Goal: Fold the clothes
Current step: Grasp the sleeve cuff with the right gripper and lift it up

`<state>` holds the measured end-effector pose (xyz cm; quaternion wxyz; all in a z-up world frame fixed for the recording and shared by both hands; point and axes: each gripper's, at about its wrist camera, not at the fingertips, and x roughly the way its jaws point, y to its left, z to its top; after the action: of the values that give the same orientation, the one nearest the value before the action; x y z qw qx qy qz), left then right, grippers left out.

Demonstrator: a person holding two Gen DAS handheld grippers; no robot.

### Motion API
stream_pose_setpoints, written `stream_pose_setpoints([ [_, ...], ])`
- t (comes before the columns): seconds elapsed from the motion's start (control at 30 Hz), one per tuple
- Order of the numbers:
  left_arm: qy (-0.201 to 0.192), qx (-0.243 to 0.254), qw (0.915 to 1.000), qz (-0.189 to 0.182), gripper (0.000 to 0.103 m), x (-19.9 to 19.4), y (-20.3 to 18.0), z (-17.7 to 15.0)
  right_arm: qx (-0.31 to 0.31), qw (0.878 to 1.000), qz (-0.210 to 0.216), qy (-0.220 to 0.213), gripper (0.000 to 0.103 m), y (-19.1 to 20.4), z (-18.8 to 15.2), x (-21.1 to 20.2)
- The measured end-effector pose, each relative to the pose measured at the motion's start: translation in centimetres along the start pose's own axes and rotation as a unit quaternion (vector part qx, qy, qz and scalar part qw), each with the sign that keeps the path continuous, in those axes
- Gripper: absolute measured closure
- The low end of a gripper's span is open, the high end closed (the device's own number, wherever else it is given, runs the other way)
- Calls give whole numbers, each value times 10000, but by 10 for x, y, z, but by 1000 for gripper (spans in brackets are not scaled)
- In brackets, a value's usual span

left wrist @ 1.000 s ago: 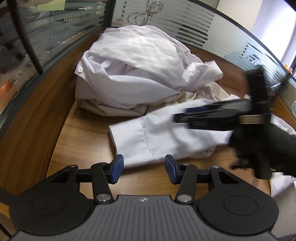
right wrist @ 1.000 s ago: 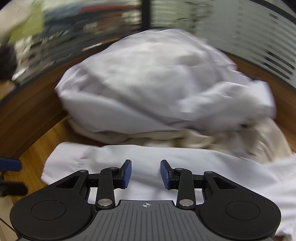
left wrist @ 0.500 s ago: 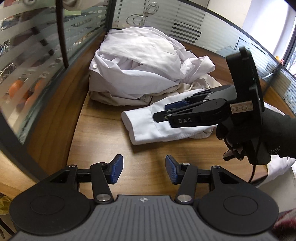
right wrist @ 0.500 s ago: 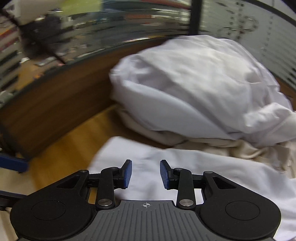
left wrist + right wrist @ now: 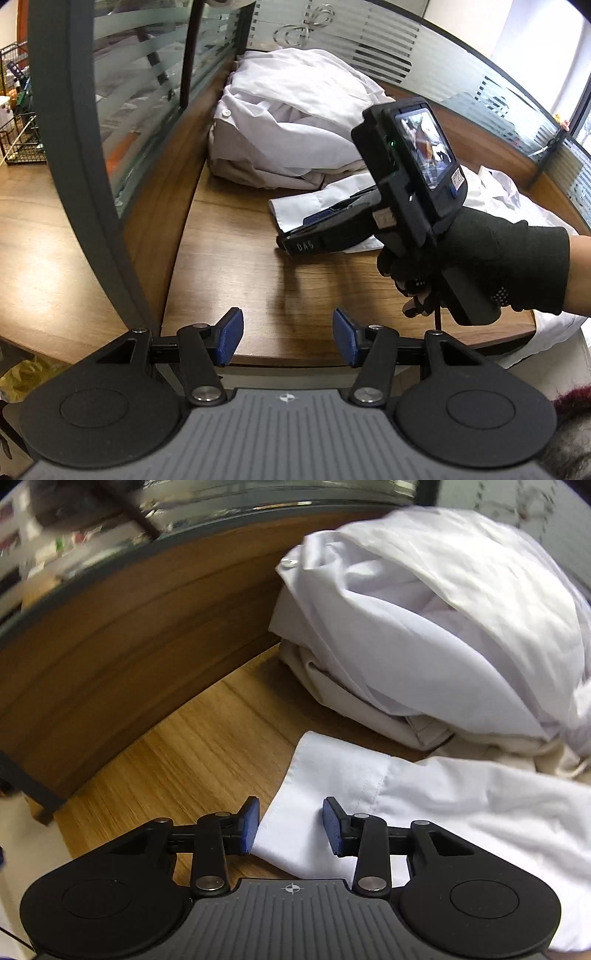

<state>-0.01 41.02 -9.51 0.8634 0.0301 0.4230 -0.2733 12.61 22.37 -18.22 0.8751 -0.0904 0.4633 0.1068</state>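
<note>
A white shirt sleeve with its cuff [image 5: 332, 771] lies flat on the wooden table [image 5: 184, 757]. My right gripper [image 5: 290, 827] is open, tilted down over the cuff end, and its blue pads stand either side of the cuff corner without pressing it. Seen from the left wrist, the right gripper [image 5: 295, 238] sits in a black-gloved hand [image 5: 480, 258] at the cuff [image 5: 295, 210]. My left gripper [image 5: 288, 339] hangs over the table's front edge with its jaws opening and nothing between them. Behind the sleeve, a crumpled pile of white clothes [image 5: 295, 110] rests on a beige garment [image 5: 369, 716].
A striped glass partition [image 5: 147, 92] on a wooden panel [image 5: 110, 646] walls the table's left and back. More white cloth [image 5: 509, 192] spreads to the right and hangs over the table edge. Bare wood [image 5: 240, 258] lies between the front edge and the sleeve.
My left gripper has drawn back from the sleeve to the table's front edge. The right gripper has slid left along the sleeve to its cuff end and rolled a little.
</note>
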Motion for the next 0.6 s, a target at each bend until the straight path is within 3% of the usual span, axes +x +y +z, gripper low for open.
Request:
stream_pose_setpoints([
  [0.13, -31, 46, 10000, -56, 43, 2, -1, 1, -9, 10000, -19, 11, 96, -3, -2, -1],
  [0.37, -82, 319, 9991, -277, 43, 8, -8, 8, 794, 9951, 132, -573, 98, -29, 7, -53],
  [0.47, -90, 470, 9981, -400, 43, 14, -14, 12, 1502, 9826, 253, -1060, 98, -59, 8, -103],
  [0.6, -101, 667, 9957, -633, 43, 28, -27, 20, 2366, 9566, 155, -1693, 98, -108, -5, -171],
])
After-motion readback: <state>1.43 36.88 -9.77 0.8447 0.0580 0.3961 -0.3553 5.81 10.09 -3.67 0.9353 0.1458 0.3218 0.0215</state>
